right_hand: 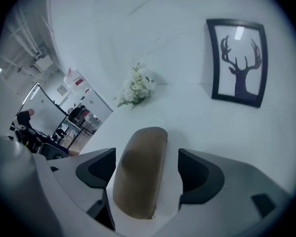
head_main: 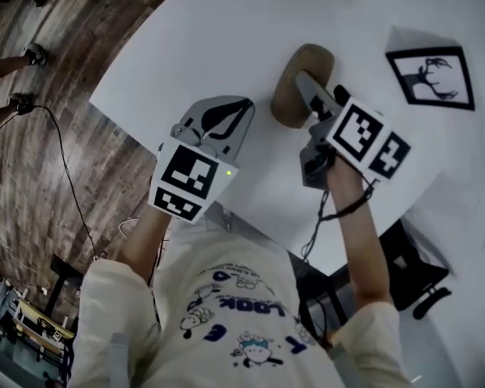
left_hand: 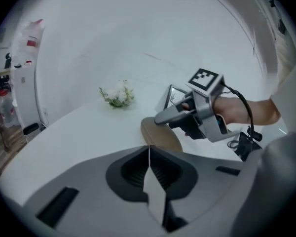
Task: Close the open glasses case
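Observation:
The brown glasses case [head_main: 287, 95] lies with its lid down on the white table [head_main: 226, 47]. My right gripper [head_main: 305, 83] hangs over it. In the right gripper view the case [right_hand: 138, 177] sits between the wide-apart jaws of the right gripper [right_hand: 145, 169], with a gap on each side. My left gripper [head_main: 226, 115] is to the left of the case, above the table's near edge, shut with nothing in it. In the left gripper view the left gripper [left_hand: 149, 149] has its jaws together, and beyond them show the case [left_hand: 160, 135] and the right gripper [left_hand: 163, 116].
A framed deer picture [head_main: 432, 75] lies at the table's right, also seen as the picture [right_hand: 238, 60]. A small white flower bunch [right_hand: 136, 87] stands at the far edge. Wooden floor [head_main: 56, 136] lies to the left, with a cable across it.

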Demonstrator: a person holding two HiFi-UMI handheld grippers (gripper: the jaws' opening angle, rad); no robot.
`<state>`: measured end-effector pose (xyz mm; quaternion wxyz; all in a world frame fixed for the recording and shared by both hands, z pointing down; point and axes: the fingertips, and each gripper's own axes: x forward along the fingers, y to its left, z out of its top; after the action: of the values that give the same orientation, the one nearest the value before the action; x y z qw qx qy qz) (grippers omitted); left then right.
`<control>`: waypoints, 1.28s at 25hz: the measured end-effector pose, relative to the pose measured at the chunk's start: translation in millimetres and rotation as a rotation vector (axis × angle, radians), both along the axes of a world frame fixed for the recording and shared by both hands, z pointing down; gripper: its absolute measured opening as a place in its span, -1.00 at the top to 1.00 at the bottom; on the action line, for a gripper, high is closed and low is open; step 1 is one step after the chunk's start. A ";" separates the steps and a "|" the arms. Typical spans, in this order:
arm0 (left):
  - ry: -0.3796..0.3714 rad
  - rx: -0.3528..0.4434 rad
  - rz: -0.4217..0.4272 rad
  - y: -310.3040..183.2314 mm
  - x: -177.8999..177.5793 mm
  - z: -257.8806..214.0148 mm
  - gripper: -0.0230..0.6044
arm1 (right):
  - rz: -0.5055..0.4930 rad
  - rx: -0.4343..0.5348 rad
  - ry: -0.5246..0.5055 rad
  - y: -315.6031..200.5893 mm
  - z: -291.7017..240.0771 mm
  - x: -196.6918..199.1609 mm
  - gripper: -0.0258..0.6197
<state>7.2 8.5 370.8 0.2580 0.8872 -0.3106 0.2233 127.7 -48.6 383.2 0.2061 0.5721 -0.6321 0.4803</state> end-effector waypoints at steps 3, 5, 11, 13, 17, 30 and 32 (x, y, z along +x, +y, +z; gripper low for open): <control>0.018 0.042 -0.093 -14.3 -6.6 -28.0 0.92 | -0.037 0.144 0.119 13.9 -34.7 13.2 -0.23; 0.018 0.084 -0.162 -24.2 -10.5 -47.4 0.92 | -0.102 0.270 0.215 22.8 -58.4 12.8 -0.23; -0.023 0.197 -0.287 -34.7 -4.9 -95.8 0.93 | -0.151 0.446 0.385 49.9 -93.2 5.5 -0.09; -0.027 0.232 -0.280 -33.5 2.0 -107.6 0.93 | -0.093 0.505 0.452 54.9 -106.1 10.0 0.71; -0.031 0.262 -0.280 -26.1 13.4 -122.7 0.93 | -0.103 0.561 0.486 64.6 -122.4 7.0 0.87; -0.069 0.363 -0.304 -9.1 26.5 -153.0 0.93 | -0.048 0.693 0.421 79.8 -161.8 20.5 0.92; -0.072 0.363 -0.305 -6.5 26.2 -154.9 0.93 | -0.040 0.705 0.414 81.3 -167.2 20.2 0.92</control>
<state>33.3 2.0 215.9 0.1139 0.8532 -0.4851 0.1537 147.9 32.7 215.9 0.1297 0.6798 -0.7142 0.1046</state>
